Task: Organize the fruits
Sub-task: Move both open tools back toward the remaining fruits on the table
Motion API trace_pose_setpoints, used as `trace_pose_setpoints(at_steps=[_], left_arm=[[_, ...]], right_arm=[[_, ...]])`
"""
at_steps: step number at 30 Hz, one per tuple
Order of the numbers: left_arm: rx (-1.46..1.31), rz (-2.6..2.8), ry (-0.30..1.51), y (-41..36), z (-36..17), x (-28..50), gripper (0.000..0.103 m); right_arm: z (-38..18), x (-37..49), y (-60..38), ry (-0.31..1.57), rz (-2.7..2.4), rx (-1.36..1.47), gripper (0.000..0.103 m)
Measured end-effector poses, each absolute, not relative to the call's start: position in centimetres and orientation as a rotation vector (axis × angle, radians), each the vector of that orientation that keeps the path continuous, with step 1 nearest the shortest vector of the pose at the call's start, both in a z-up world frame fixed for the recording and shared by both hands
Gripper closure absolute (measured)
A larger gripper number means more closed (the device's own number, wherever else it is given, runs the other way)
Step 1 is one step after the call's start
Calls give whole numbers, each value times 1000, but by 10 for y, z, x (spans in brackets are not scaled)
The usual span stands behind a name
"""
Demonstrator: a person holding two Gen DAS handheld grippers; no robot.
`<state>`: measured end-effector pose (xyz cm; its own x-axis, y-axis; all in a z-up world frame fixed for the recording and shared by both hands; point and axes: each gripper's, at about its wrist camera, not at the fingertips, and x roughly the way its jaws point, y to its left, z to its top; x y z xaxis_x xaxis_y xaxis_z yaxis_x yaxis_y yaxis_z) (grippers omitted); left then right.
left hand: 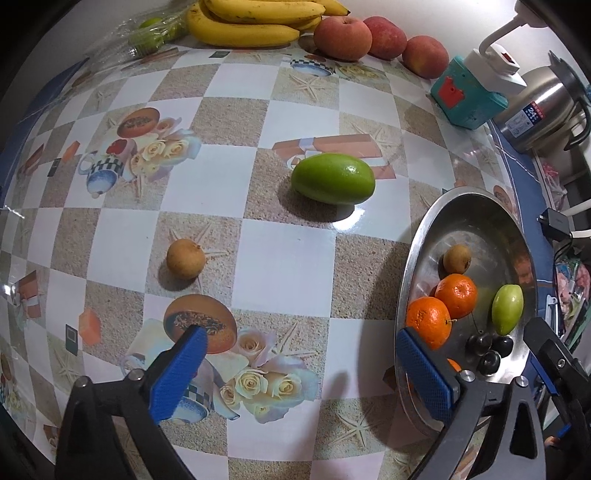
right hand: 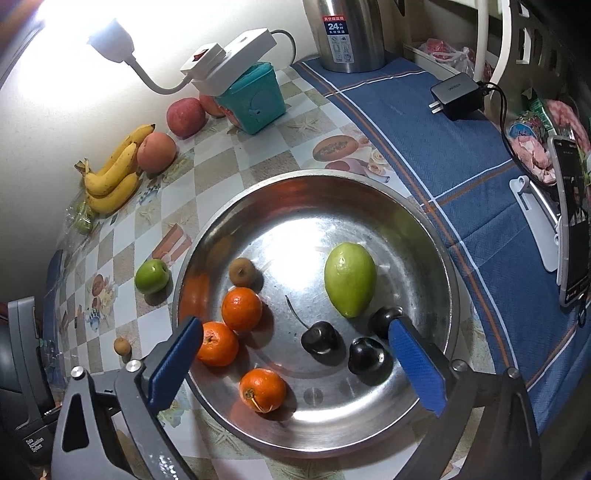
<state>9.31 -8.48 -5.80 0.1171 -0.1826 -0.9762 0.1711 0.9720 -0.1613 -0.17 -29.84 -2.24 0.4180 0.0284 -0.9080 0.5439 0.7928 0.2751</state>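
A steel bowl (right hand: 436,258) holds three oranges (right hand: 242,309), a green mango-like fruit (right hand: 350,278), three dark cherries (right hand: 319,336) and a small brown fruit (right hand: 242,272). My right gripper (right hand: 295,354) is open and empty above the bowl's near side. On the tablecloth lie a green fruit (left hand: 333,178) and a small brown fruit (left hand: 185,258). My left gripper (left hand: 299,365) is open and empty over the table, left of the bowl (left hand: 417,258); the brown fruit is ahead and left of it.
Bananas (left hand: 251,22) and three peaches (left hand: 343,37) lie at the table's far edge, with bagged green fruit (left hand: 151,33). A teal box (left hand: 467,96) with a power strip, a steel kettle (left hand: 543,107), a charger (right hand: 458,95) and a phone on a stand (right hand: 572,221) are to the right.
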Motion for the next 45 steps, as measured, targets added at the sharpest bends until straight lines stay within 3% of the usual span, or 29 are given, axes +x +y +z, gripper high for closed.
trace_pose_setpoints(at_steps=[17, 31, 45], left_arm=[[-25, -261, 1402, -74, -45, 96, 0], [-122, -111, 1289, 10, -13, 125, 0], [-209, -48, 1306, 50, -21, 137, 1]], right_arm=[[-24, 0, -294, 1112, -333, 594, 2], [-20, 14, -261, 1124, -249, 529, 2], [-22, 41, -195, 1173, -134, 448, 2]])
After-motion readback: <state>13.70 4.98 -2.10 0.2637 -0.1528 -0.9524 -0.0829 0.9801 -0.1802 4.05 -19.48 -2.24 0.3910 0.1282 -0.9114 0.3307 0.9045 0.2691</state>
